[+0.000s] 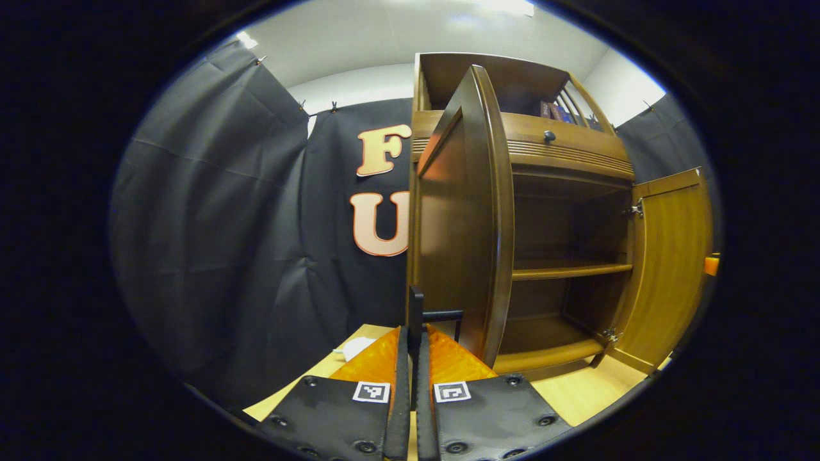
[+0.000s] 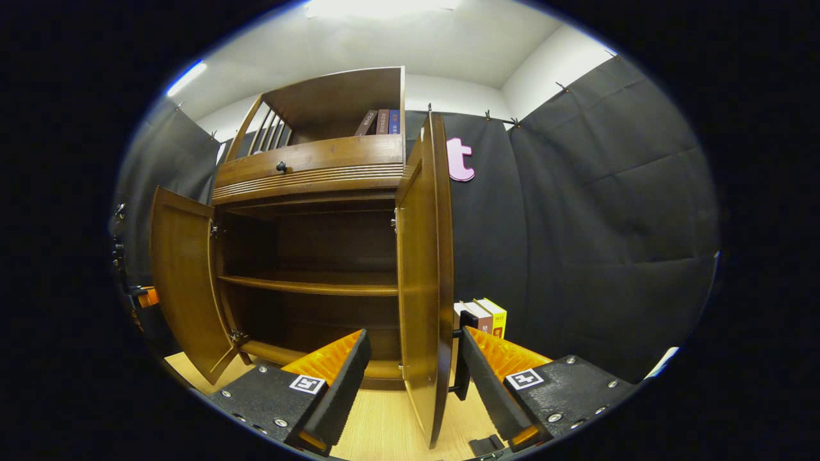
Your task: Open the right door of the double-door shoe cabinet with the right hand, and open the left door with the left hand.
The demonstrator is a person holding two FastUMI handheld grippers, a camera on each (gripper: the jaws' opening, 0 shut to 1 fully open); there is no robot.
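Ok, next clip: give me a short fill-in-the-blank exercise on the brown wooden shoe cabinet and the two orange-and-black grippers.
1. Both doors of the brown wooden shoe cabinet stand ____.
2. The left orange-and-black gripper has its fingers closed on the left door's black ____.
3. The right orange-and-black gripper's fingers are spread apart, with the edge of the right wooden door ____ them.
4. The cabinet's inner wooden shelf holds ____.

Missing words: open; handle; between; nothing

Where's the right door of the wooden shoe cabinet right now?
In the right gripper view the brown wooden right door stands swung open, edge-on between the right gripper's spread fingers, left of the upright books on the floor.
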